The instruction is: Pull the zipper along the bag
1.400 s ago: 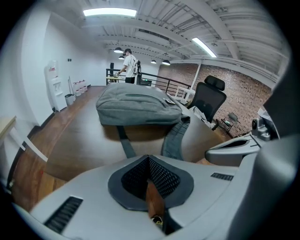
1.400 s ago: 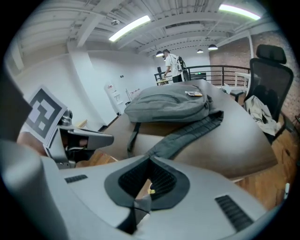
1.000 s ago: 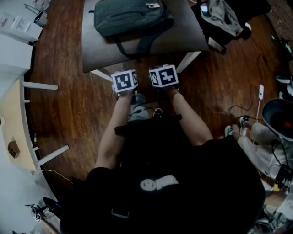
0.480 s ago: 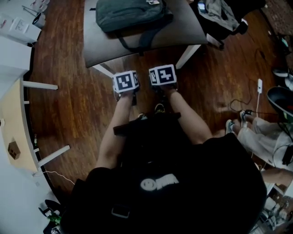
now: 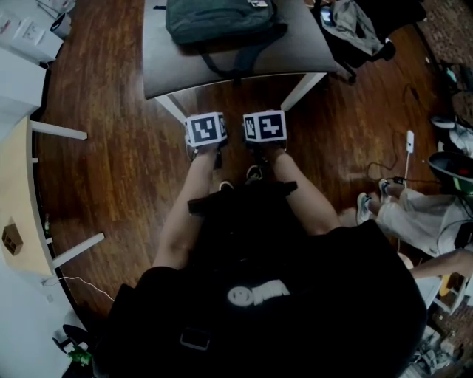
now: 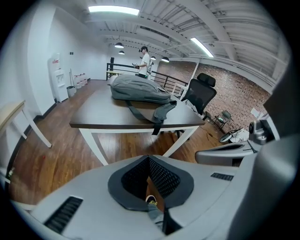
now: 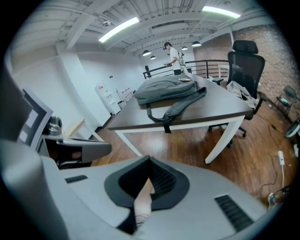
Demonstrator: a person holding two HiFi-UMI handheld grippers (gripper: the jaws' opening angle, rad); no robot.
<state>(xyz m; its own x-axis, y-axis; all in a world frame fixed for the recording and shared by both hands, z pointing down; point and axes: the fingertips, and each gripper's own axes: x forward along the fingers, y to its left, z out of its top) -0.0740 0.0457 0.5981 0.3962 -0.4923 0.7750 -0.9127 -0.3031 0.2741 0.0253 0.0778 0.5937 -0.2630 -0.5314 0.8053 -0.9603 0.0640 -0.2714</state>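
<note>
Left gripper [image 6: 149, 158] and right gripper [image 7: 150, 160] are clenched empty; the bag [image 5: 218, 18] lies ahead on the table [image 5: 295, 53], well apart, its length crosswise.

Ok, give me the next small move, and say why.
Likely bring both grippers forward to the bag. The left gripper and right gripper hang shut and empty over the floor, short of the table, while the bag lies untouched on top.
</note>
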